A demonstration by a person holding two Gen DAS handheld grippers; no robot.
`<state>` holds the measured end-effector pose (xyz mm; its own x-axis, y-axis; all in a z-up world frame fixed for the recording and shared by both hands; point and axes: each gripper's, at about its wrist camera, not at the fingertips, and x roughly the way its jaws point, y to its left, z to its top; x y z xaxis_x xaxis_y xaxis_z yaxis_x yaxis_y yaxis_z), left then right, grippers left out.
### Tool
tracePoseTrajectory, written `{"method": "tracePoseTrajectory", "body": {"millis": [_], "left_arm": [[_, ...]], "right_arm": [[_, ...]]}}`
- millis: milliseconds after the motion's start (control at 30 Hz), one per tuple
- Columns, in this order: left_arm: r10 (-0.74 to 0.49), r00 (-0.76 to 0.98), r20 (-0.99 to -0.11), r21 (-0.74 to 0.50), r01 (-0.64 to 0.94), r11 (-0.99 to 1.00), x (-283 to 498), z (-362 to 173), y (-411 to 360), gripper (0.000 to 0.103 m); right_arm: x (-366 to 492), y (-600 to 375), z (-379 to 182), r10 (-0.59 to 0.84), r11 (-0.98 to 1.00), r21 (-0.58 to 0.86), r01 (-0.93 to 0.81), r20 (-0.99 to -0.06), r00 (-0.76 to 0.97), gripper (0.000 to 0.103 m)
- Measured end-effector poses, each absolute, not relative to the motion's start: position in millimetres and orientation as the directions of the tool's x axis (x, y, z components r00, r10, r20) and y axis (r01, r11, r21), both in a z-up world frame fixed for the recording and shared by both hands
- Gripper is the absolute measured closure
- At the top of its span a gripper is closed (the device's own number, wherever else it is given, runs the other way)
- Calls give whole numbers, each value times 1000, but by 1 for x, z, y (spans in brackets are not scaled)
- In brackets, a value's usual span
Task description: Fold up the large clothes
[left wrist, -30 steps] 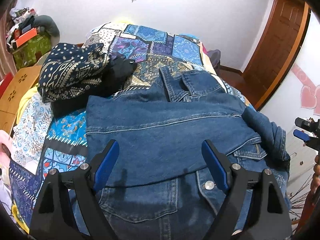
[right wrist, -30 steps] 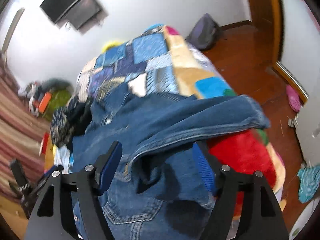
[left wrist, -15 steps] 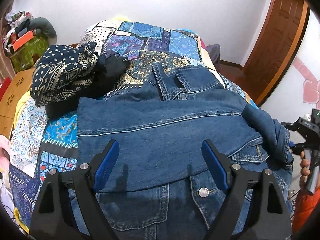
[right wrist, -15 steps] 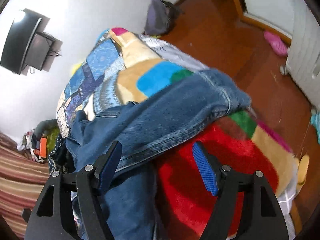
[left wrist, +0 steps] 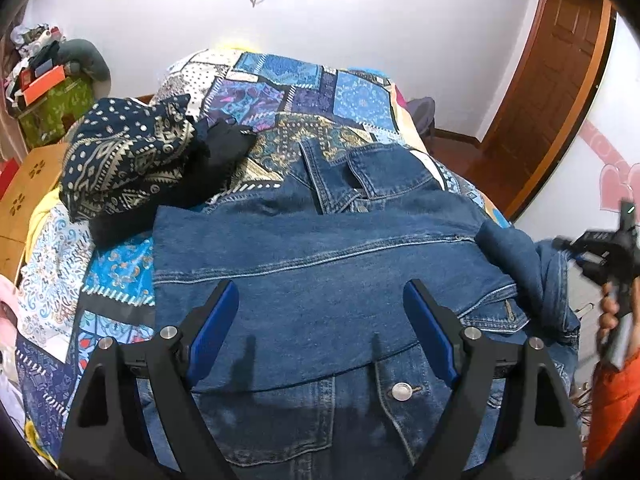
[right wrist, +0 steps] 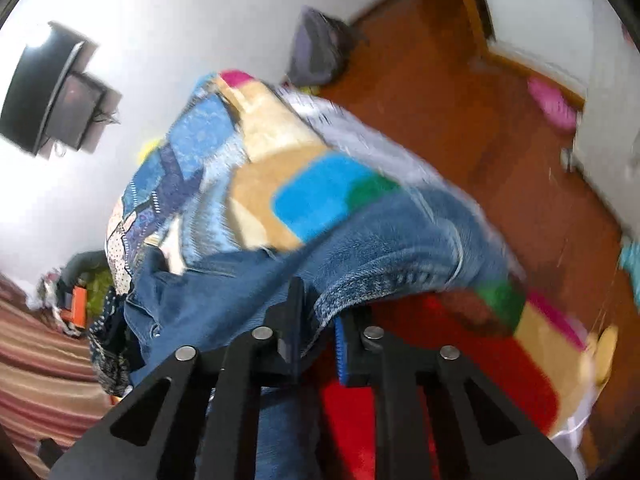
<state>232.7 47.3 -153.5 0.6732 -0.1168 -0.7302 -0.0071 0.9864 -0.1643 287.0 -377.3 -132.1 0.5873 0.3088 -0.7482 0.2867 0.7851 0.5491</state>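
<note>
A blue denim jacket (left wrist: 320,280) lies spread on the patchwork bedspread (left wrist: 304,96), collar away from me, one side folded over its middle. My left gripper (left wrist: 320,320) hovers open above the jacket's folded panel, nothing between its blue pads. The jacket's right sleeve (right wrist: 400,252) hangs over the bed's right edge. My right gripper (right wrist: 320,332) is shut on that sleeve's edge, with denim pinched between the pads. In the left wrist view the right gripper's body (left wrist: 604,248) and a hand show at the far right, beside the sleeve (left wrist: 520,264).
A dark patterned cloth (left wrist: 128,156) and a black garment (left wrist: 216,160) lie heaped at the bed's left. A red blanket (right wrist: 420,380) hangs under the sleeve. A wooden floor (right wrist: 460,92), a door (left wrist: 552,80), a bag (right wrist: 320,48) and a cluttered shelf (left wrist: 44,92) surround the bed.
The right gripper came down to the sleeve, rolled, and its jaws closed on the sleeve's edge. The left gripper stayed open over the jacket, barely shifting.
</note>
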Motion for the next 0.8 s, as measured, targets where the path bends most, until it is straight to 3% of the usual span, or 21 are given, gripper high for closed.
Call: {"method": "tracePoseTrajectory", "body": {"millis": [300, 467, 600, 800], "left_arm": [[-115, 711, -694, -193, -29, 981, 212, -150, 76, 19], [-62, 727, -684, -181, -86, 980, 191, -148, 106, 19], [-19, 726, -687, -174, -138, 975, 172, -147, 133, 19], [26, 704, -710, -181, -218, 959, 145, -157, 164, 19]], "right_arm": [[265, -294, -12, 390, 862, 503, -56, -590, 707, 93], [259, -225, 13, 489, 849, 476, -228, -547, 679, 93], [252, -161, -2, 558, 828, 440, -348, -582, 592, 93], [249, -85, -82, 578, 793, 418, -443, -747, 329, 93]]}}
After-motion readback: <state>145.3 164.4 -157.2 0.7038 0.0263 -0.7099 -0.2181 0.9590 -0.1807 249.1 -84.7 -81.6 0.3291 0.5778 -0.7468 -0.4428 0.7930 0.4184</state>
